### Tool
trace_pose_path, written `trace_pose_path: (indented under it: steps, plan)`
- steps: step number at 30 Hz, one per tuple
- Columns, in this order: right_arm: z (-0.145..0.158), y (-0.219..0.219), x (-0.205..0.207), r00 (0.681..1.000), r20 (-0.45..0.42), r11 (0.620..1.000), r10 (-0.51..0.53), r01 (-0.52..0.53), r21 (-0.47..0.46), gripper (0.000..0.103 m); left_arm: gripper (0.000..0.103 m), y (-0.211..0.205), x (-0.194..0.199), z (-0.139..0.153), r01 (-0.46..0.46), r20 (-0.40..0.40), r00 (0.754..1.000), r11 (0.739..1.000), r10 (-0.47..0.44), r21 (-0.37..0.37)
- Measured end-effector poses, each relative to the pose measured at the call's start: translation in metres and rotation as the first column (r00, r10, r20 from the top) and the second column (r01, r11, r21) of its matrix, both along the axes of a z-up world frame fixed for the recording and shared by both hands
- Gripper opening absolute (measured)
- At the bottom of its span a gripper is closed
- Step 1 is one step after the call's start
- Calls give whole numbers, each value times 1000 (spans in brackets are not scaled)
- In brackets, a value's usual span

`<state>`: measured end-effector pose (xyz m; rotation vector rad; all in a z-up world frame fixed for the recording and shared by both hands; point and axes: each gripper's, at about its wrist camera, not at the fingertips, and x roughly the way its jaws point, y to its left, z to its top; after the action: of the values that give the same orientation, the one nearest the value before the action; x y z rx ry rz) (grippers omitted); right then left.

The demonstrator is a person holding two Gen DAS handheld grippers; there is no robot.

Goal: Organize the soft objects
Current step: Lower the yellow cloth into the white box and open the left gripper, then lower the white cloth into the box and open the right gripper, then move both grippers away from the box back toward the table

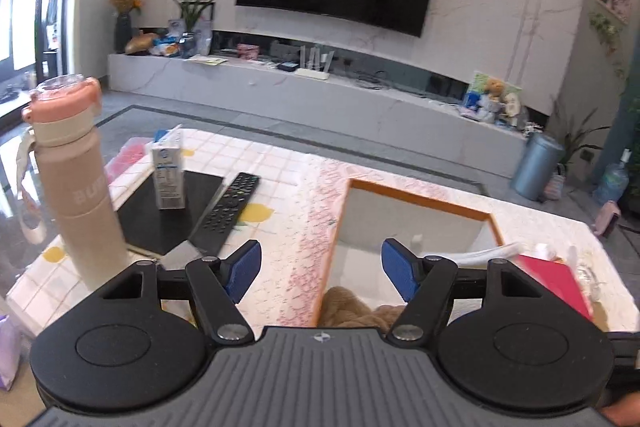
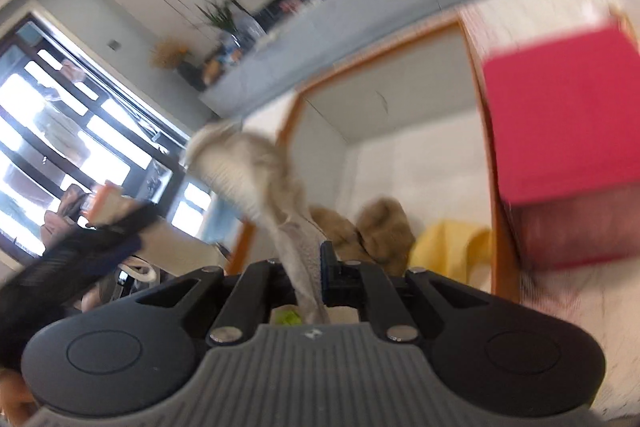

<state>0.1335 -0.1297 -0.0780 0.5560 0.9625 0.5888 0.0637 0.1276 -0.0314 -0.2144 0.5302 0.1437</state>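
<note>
Overhead, the right gripper [image 2: 320, 267] pinches a beige soft cloth [image 2: 256, 179] above the orange-rimmed storage box [image 2: 476, 107]. Left gripper [image 1: 321, 273] hovers wide, empty. Best lowered clear of the rim before release.

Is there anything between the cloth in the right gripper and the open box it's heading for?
Nothing visible blocks it. The right gripper is shut on the pale cloth, which hangs at the orange-rimmed box. A brown plush and a yellow cloth already lie inside.
</note>
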Motion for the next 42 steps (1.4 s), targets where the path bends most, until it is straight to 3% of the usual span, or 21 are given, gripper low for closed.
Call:
trace_pose_path:
  steps: [2,6,9,12,14,15,17,19,22,25,27,28,29,30,31,35,38,40,42]
  plan:
    - [-11,2,1,999,-38,999,-12,11,-32,2,81,-2,2,0,2,1,1000,1000,-2,3]
    - [-7,11,-3,1000,-3,995,15,-15,-100,3,81,1,4,-3,-10,-13,1000,1000,10,1]
    - [-3,21,2,997,29,974,70,-62,-219,3,80,4,3,-4,-16,-20,1000,1000,16,-6]
    - [3,31,-2,991,35,935,128,-109,-338,15,80,6,1,-2,-21,-12,1000,1000,21,-4]
    - [9,36,-7,985,45,917,165,-137,-374,40,80,6,0,0,-22,-10,1000,1000,22,-5]
    - [14,39,-11,982,54,912,181,-147,-382,46,80,6,0,0,-20,-12,1000,1000,20,-6]
    - [24,41,-21,983,87,879,164,-106,-464,96,80,5,0,1,-12,-18,1000,1000,12,-4]
    - [35,42,-33,970,171,819,172,-44,-572,89,78,5,-1,2,4,-23,1000,1000,-4,-3]
    - [48,38,-41,955,225,763,196,-4,-647,89,78,3,-3,4,18,-16,1000,1000,-18,-8]
    - [61,22,-47,943,269,734,198,39,-678,89,78,1,-4,5,23,-11,1000,1000,-23,-6]
    - [69,13,-49,932,307,752,195,59,-657,88,78,1,-4,5,16,-10,1000,1000,-16,-8]
    - [73,15,-51,918,335,770,214,53,-636,69,78,1,-4,5,12,-13,1000,1000,-12,-10]
    - [76,15,-52,902,355,778,246,35,-628,33,78,2,-3,5,9,-17,1000,1000,-9,-12]
    - [78,18,-51,892,358,769,277,18,-639,17,78,2,-3,5,7,-20,1000,1000,-7,-14]
    - [78,24,-47,887,344,756,307,-7,-655,6,78,2,-3,4,4,-22,1000,1000,-5,-17]
    - [64,46,-23,881,220,737,420,-189,-648,0,78,2,-3,3,18,-24,1000,999,-18,-35]
    - [46,65,-8,865,120,633,488,-255,-731,0,78,1,-3,3,20,-23,1000,999,-21,-34]
    - [33,73,7,864,32,590,502,-315,-744,0,78,2,-1,2,19,-29,999,999,-20,-35]
    - [20,82,18,839,-74,539,539,-411,-735,0,79,4,0,0,18,-37,999,999,-20,-41]
